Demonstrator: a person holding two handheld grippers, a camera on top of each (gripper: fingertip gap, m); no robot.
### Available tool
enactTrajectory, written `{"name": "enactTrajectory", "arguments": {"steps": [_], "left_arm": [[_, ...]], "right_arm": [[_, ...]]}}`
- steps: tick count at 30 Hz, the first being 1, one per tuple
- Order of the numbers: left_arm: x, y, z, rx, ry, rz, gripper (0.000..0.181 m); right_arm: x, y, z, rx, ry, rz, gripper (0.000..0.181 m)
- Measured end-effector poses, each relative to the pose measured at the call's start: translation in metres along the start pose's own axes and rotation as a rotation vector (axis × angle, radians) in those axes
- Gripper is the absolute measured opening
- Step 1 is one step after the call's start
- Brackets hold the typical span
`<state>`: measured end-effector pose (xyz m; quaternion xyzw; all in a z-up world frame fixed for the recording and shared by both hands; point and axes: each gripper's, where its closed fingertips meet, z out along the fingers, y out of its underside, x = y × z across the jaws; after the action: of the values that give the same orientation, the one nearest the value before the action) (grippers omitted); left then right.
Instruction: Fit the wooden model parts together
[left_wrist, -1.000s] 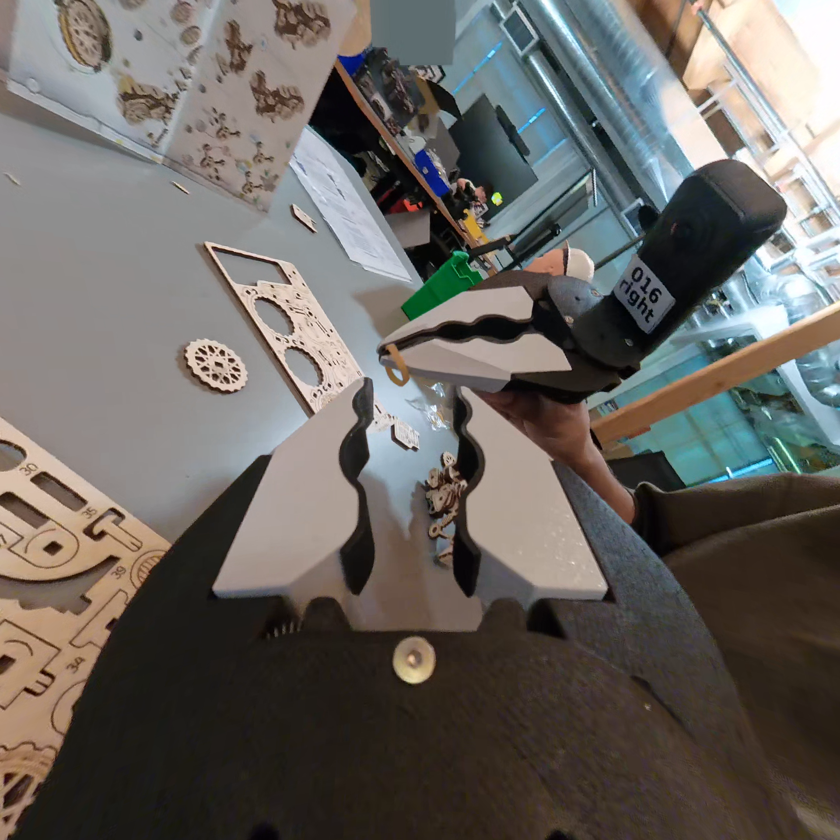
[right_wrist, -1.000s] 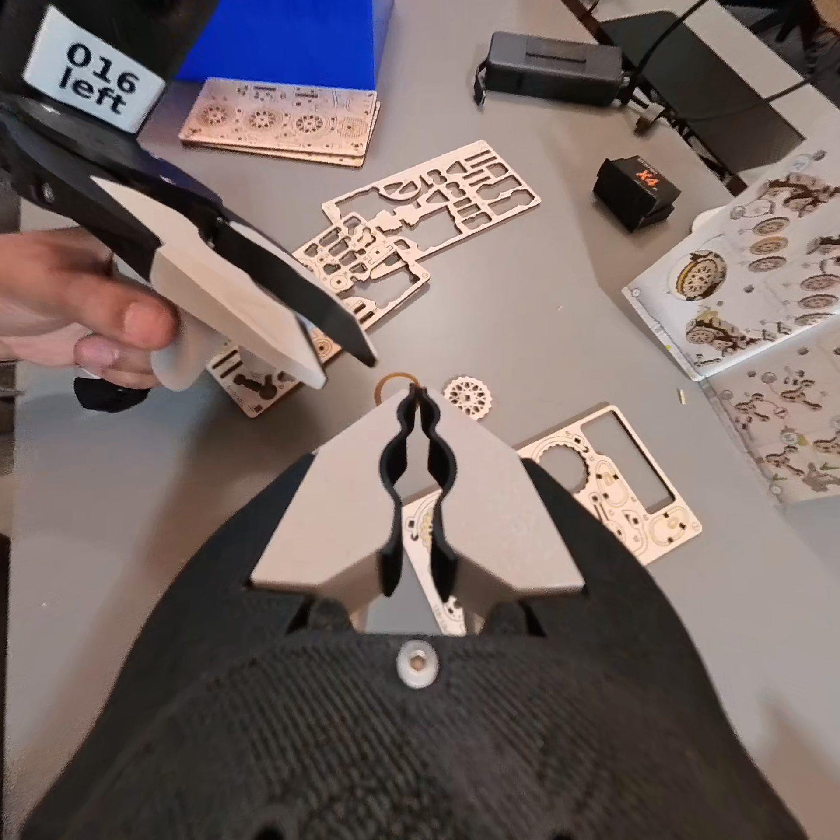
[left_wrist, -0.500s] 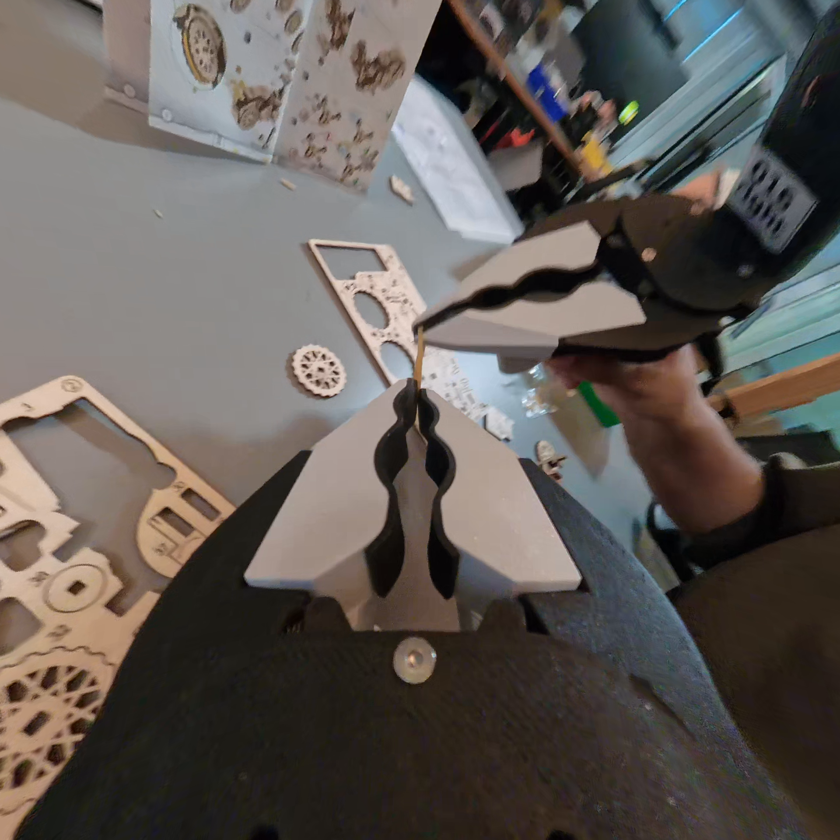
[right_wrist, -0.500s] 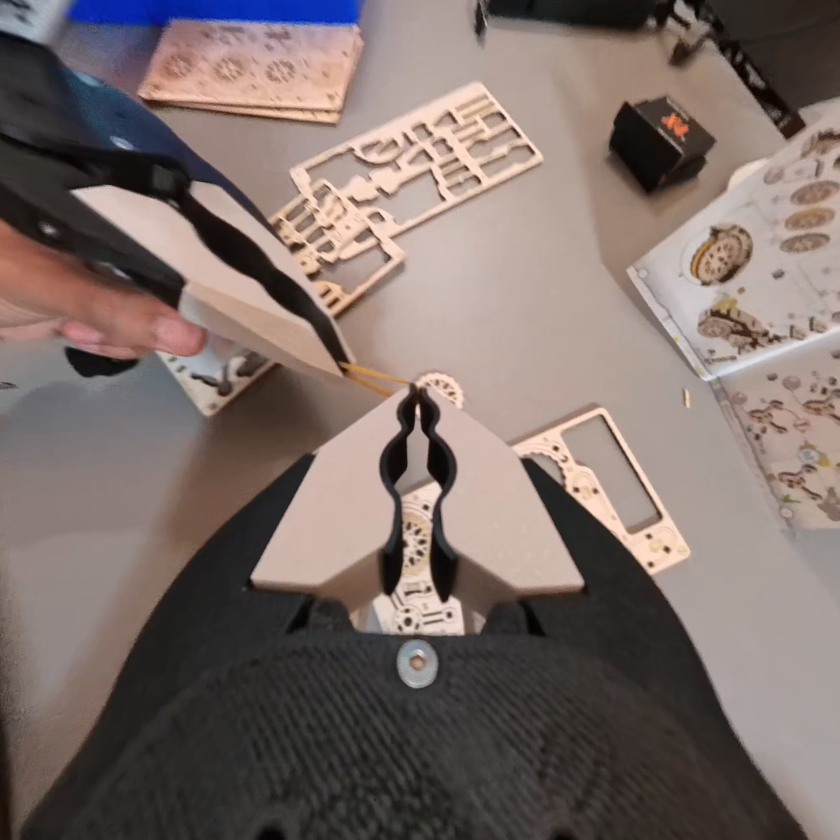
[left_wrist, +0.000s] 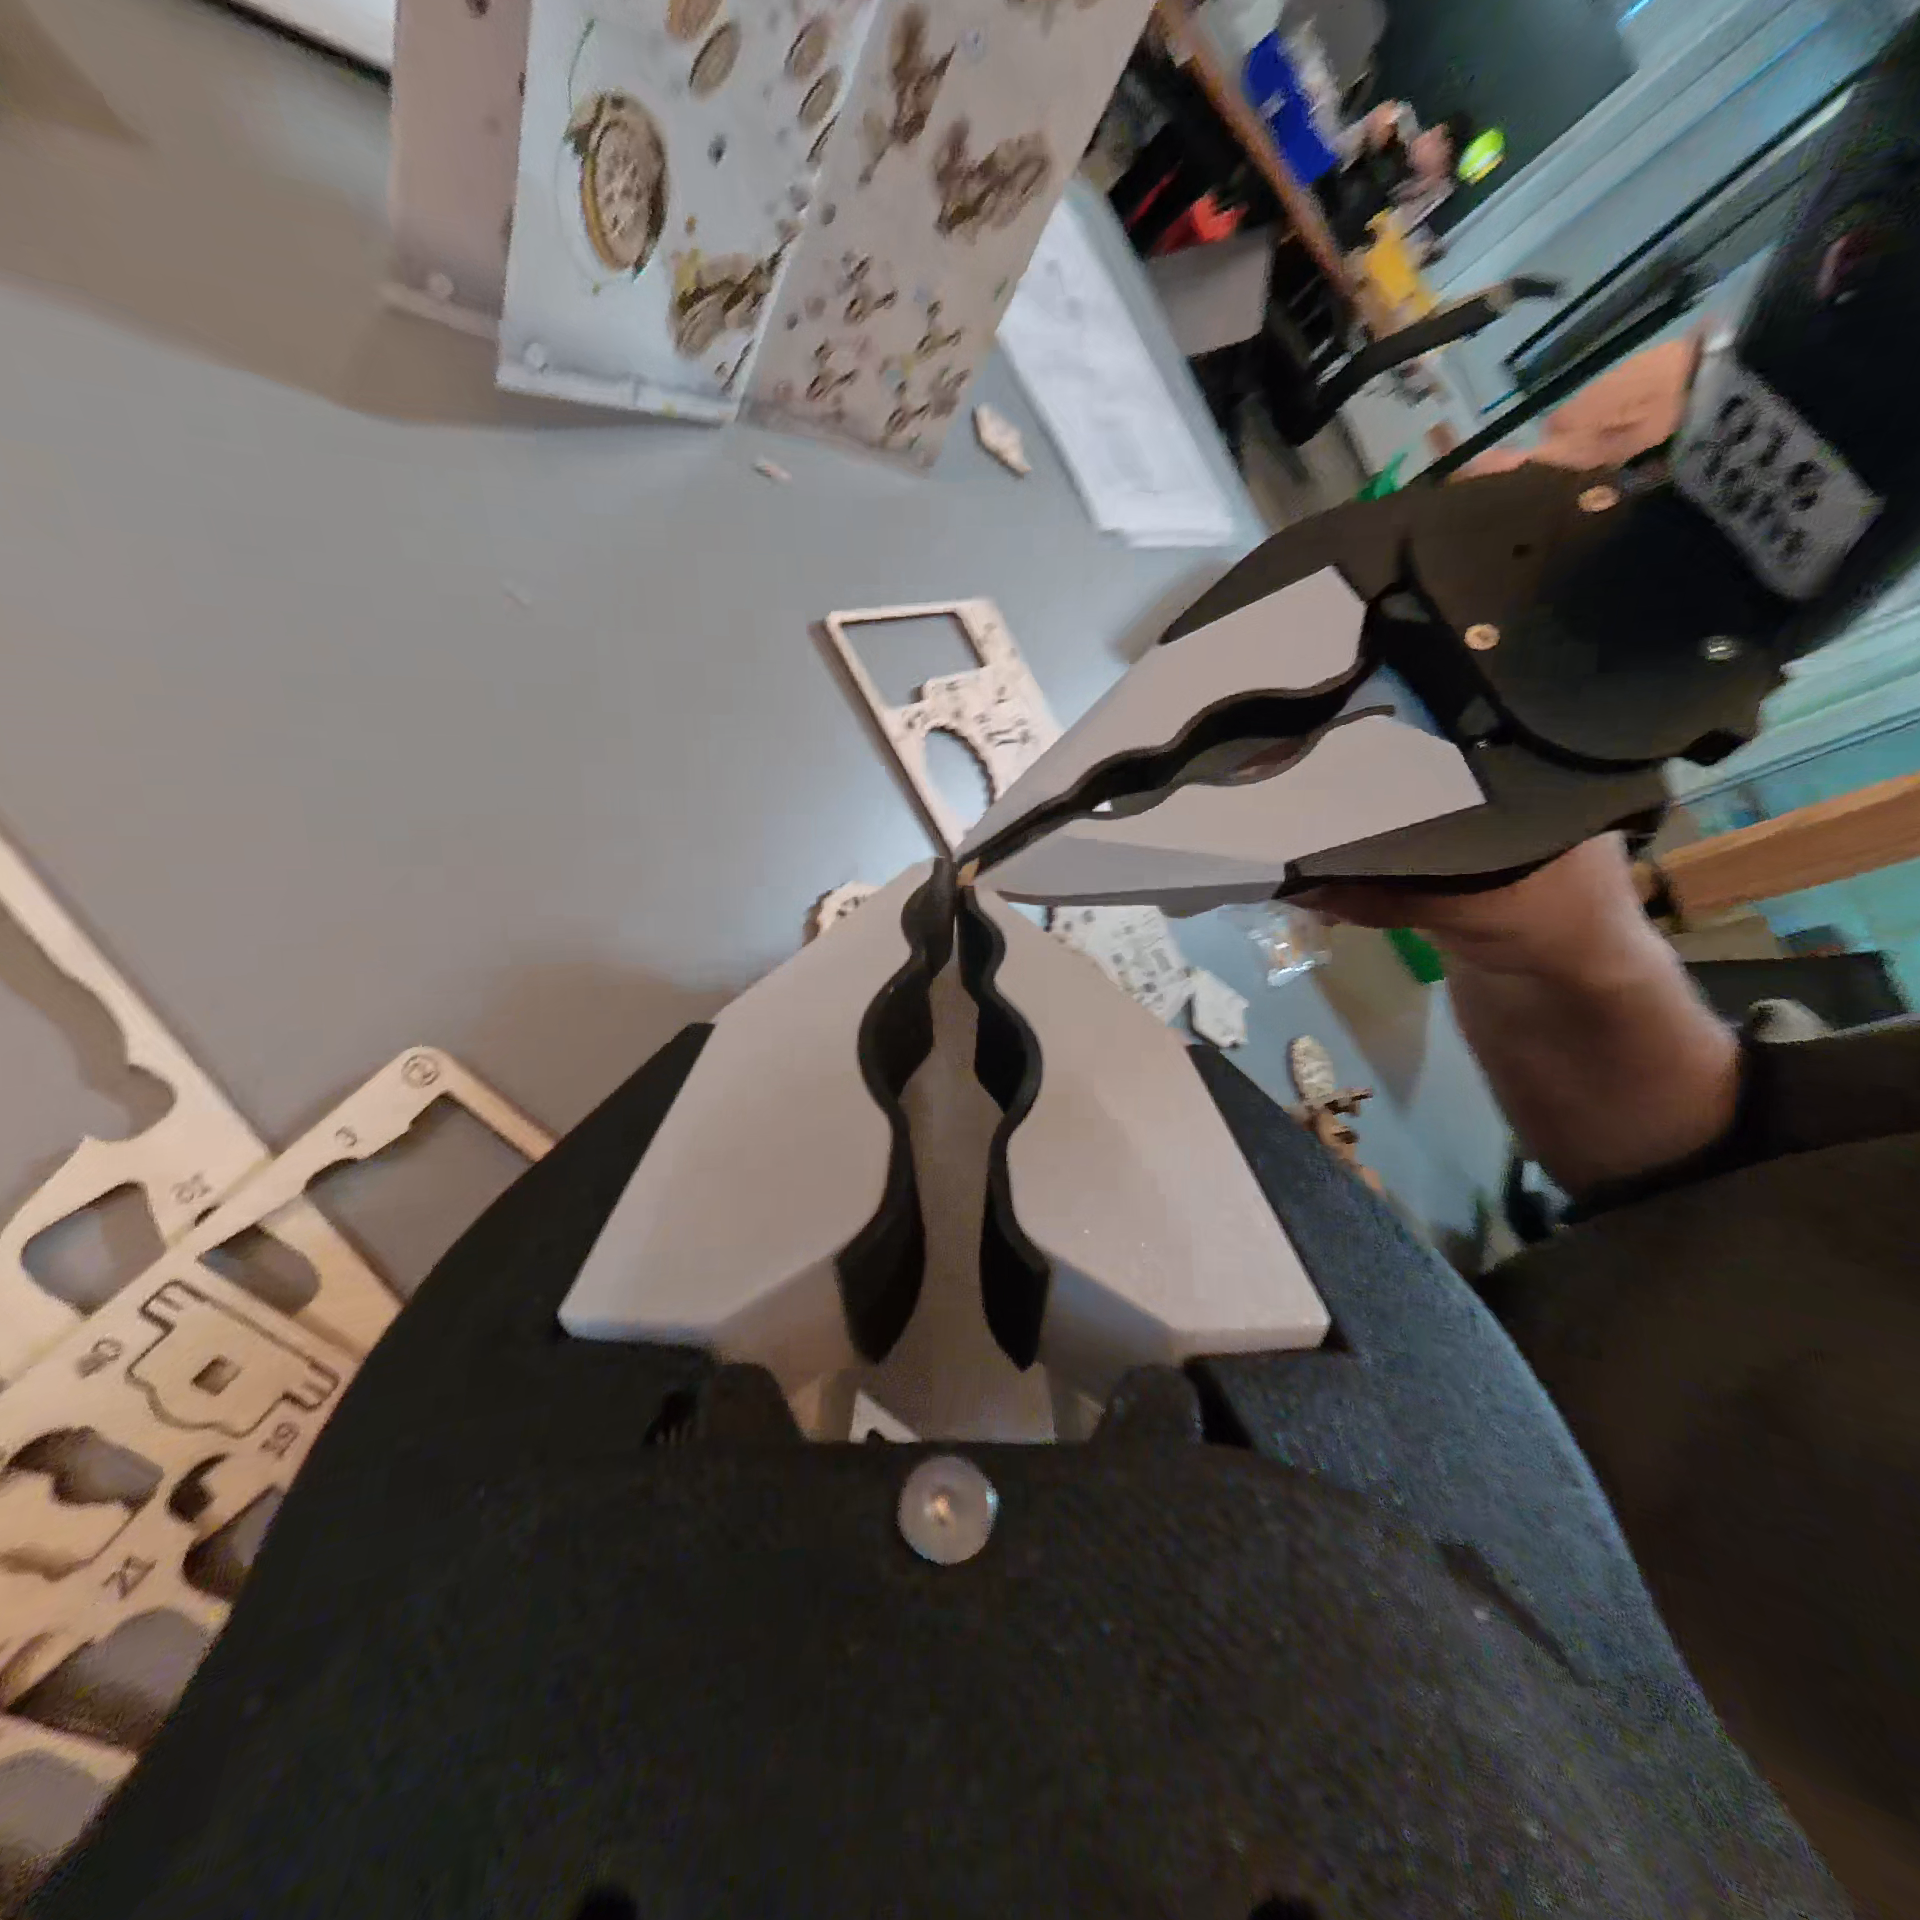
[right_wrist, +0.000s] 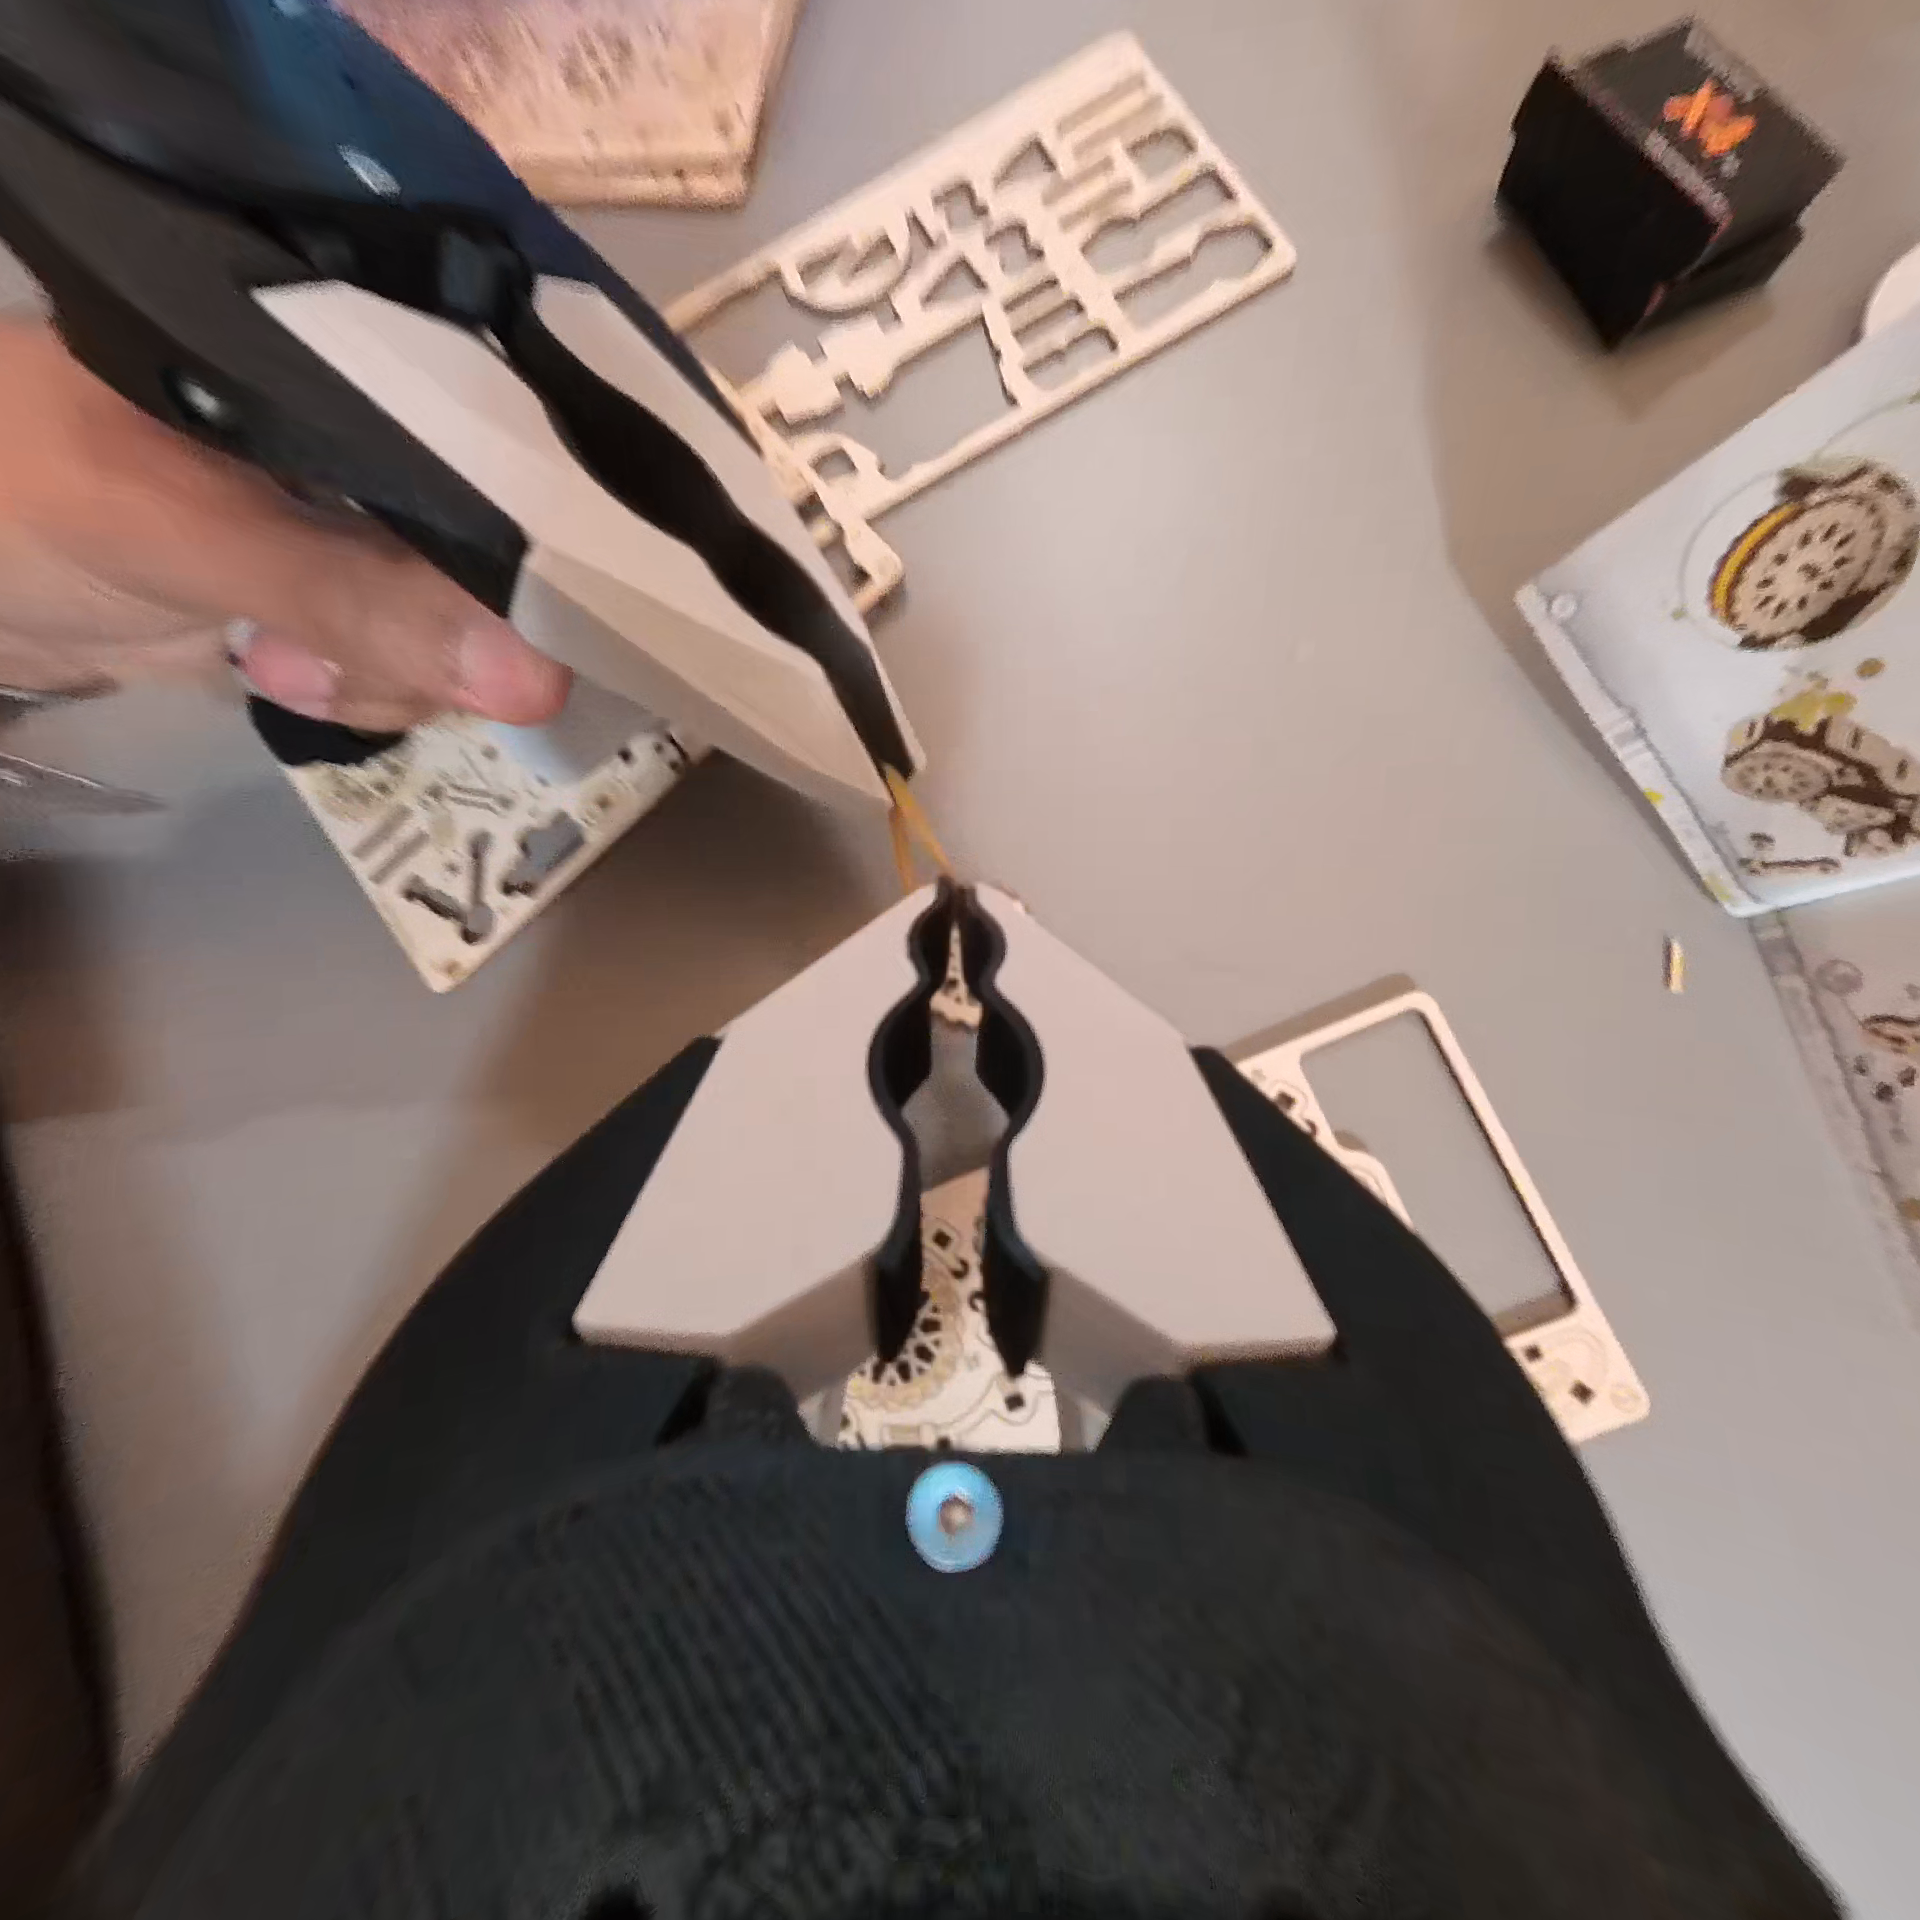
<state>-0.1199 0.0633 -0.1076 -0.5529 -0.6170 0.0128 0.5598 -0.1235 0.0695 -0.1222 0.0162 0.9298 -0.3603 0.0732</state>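
Rubber band (right_wrist: 907, 840) is stretching between both clamped hand-held grippers, left (right_wrist: 902, 771) angling down toward right (right_wrist: 954, 891) above the worktop (right_wrist: 1195, 675).

L gripper (left_wrist: 951, 902) closed on R gripper's (right_wrist: 951, 896) band (right_wrist: 912, 836).

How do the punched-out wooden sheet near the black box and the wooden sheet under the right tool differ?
The punched-out wooden sheet near the black box lies fully exposed and is mostly an empty frame of elongated holes. The wooden sheet under the right tool is partly hidden by that tool, has one rectangular opening, and keeps engraved parts. Both are pale, flat and rest on the grey table.
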Motion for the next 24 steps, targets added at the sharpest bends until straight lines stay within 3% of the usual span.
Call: {"name": "enactTrajectory", "arguments": {"steps": [1, 5, 7, 13, 16, 20, 24], "left_arm": [[0.005, -0.003, -0.002, 0.018, 0.036, -0.019, 0.000], [0.027, -0.009, -0.006, 0.088, 0.171, -0.109, 0.004], [0.033, -0.008, -0.007, 0.114, 0.188, -0.123, 0.015], [0.024, 0.003, -0.005, 0.093, 0.010, 0.011, 0.031], [0.017, -0.002, -0.009, 0.110, -0.085, 0.083, 0.023], [0.024, -0.003, -0.009, 0.117, -0.013, 0.056, 0.002], [0.011, 0.012, -0.002, 0.028, -0.091, 0.102, 0.000]], "right_arm": [[-0.002, -0.006, -0.004, 0.037, -0.016, 0.017, 0.000], [-0.002, -0.018, -0.018, 0.112, 0.013, 0.015, 0.000], [-0.002, -0.014, -0.019, 0.098, 0.045, -0.007, 0.000], [-0.016, -0.013, -0.018, 0.091, 0.057, -0.032, 0.000], [-0.021, -0.016, -0.020, 0.099, 0.061, -0.048, 0.000], [-0.022, -0.017, -0.020, 0.113, 0.040, -0.018, 0.000], [-0.022, -0.008, -0.016, 0.094, 0.005, 0.018, 0.000]]}}
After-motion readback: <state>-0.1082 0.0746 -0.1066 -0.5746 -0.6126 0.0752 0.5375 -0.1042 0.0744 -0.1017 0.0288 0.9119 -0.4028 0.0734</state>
